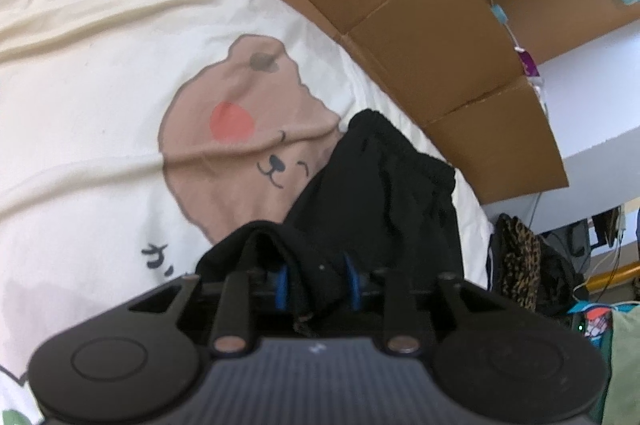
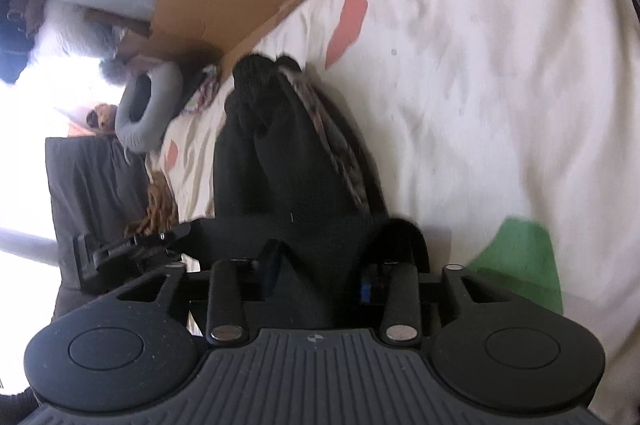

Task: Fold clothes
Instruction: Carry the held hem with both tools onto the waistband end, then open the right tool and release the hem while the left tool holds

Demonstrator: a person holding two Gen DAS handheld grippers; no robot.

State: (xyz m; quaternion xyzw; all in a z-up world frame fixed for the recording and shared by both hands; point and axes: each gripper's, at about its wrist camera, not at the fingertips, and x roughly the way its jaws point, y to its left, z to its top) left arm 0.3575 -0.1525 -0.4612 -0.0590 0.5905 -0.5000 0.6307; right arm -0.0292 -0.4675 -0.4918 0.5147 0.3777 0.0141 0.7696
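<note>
Bedding: cream sheet (image 1: 100, 73) printed with a brown bear cartoon (image 1: 240, 145), a green patch (image 2: 520, 257) and pink patches; it fills the left wrist view from 7 to 12 o'clock.
Backdrop: flattened cardboard (image 1: 400, 25) runs along the sheet's far edge, from 12 to 3 o'clock in the left wrist view.
Garment: black garment (image 1: 384, 185) lies bunched on the sheet, near the cardboard, stretching from each gripper toward the middle of each view.
Left gripper (image 1: 316, 285): clenched on a fold of the black garment, cloth squeezed between the blue-edged pads at 6 o'clock.
Right gripper (image 2: 316, 277): grasping the black garment, cloth filling the gap between its fingers at 6 o'clock.
Clutter: grey ring cushion (image 2: 148, 109) at 9 o'clock in the right wrist view; leopard-print cloth (image 1: 516, 257) at 4 o'clock in the left.
</note>
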